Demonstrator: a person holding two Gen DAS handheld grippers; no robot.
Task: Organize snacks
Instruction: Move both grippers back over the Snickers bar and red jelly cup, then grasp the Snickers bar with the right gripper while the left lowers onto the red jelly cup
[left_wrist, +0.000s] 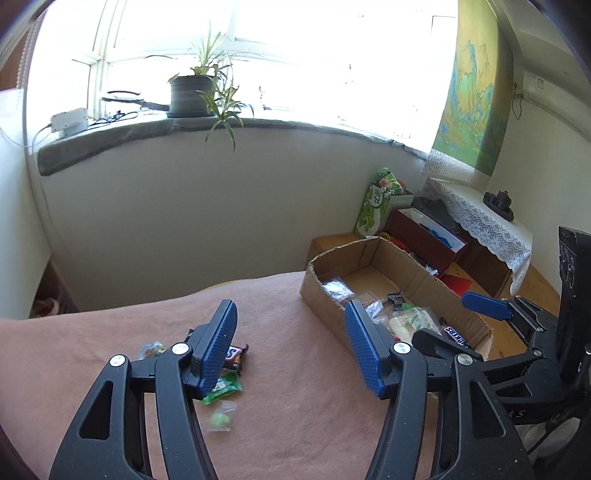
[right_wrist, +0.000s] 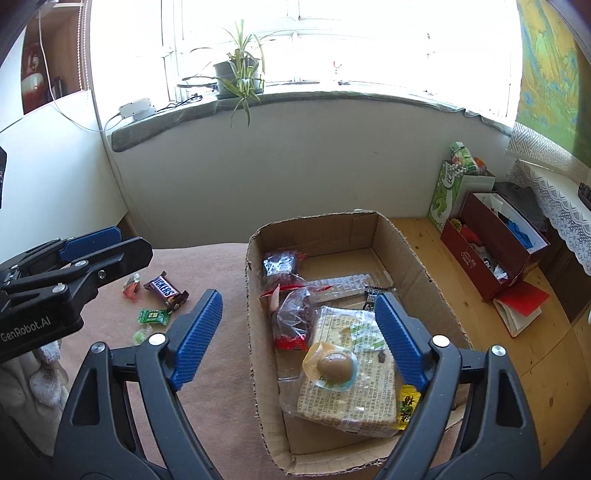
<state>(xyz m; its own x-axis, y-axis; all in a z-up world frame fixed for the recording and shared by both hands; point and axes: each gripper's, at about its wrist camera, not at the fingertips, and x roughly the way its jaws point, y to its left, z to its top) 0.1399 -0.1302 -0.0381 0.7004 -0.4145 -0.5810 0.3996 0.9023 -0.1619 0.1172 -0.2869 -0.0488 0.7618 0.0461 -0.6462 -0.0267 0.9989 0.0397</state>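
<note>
A cardboard box (right_wrist: 258, 295) stands on a pink cloth (right_wrist: 218, 369). It holds a cracker pack (right_wrist: 351, 387), a round wrapped sweet (right_wrist: 334, 365), a yellow packet (right_wrist: 408, 406) and red-and-clear bags (right_wrist: 291, 317). My right gripper (right_wrist: 299, 299) is open above the box's near half, with nothing between its pads. Loose on the cloth to the left lie a Snickers bar (right_wrist: 164, 288), a green candy (right_wrist: 153, 316), an orange candy (right_wrist: 131, 286) and a small green ball sweet (right_wrist: 140, 336). My left gripper (left_wrist: 291, 314) hangs open and empty over the cloth, just right of those sweets (left_wrist: 223, 386).
The cloth ends at a wall under a window sill with a potted plant (right_wrist: 236, 77). Right of the box is wooden floor (right_wrist: 517, 369) with a red box (right_wrist: 491, 254), a green carton (right_wrist: 443, 199) and a lace-covered cabinet (right_wrist: 554, 206).
</note>
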